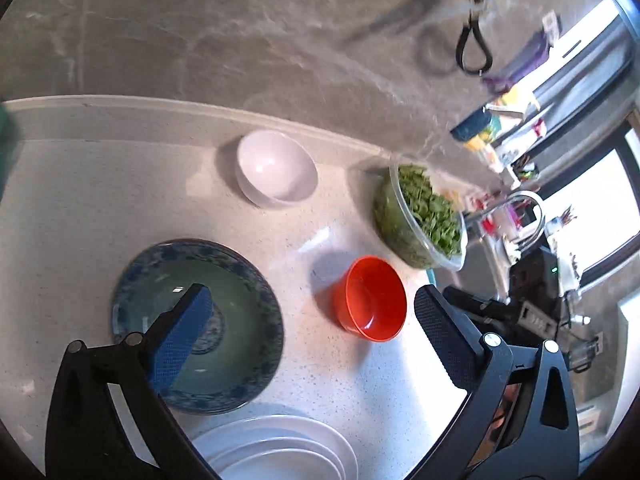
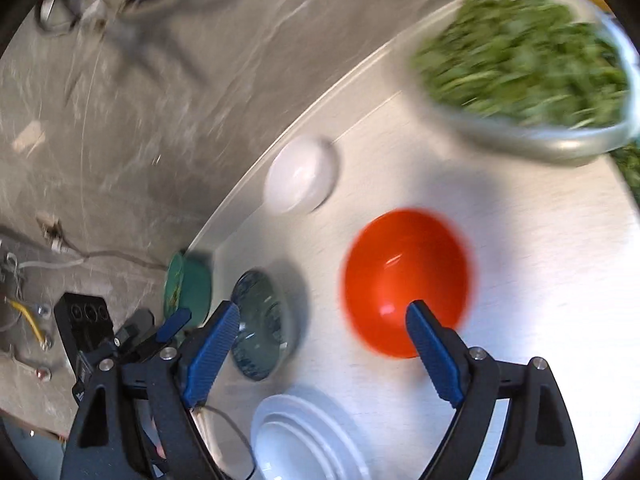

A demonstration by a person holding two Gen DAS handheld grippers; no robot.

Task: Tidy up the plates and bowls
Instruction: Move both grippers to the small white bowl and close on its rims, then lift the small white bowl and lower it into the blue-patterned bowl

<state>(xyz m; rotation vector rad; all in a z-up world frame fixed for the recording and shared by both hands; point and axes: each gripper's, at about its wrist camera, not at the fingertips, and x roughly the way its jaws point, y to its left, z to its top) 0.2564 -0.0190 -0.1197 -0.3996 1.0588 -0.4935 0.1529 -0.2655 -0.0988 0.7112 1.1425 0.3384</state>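
one white bowl (image 1: 276, 168), one orange bowl (image 1: 370, 300), one blue patterned bowl (image 1: 240, 280), one glass bowl of greens (image 1: 420, 216), one stack of white plates (image 1: 280, 452)

I see the blue patterned plate (image 1: 240, 360) upright beside the orange bowl (image 1: 370, 300), white bowl (image 1: 276, 168) behind, apparently stacked white plates (image 1: 276, 452) nearest (all empty).

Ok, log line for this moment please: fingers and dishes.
left gripper: open, empty | right gripper: open, empty | orange bowl: upright on counter | white plates: stacked | blue plate: on counter
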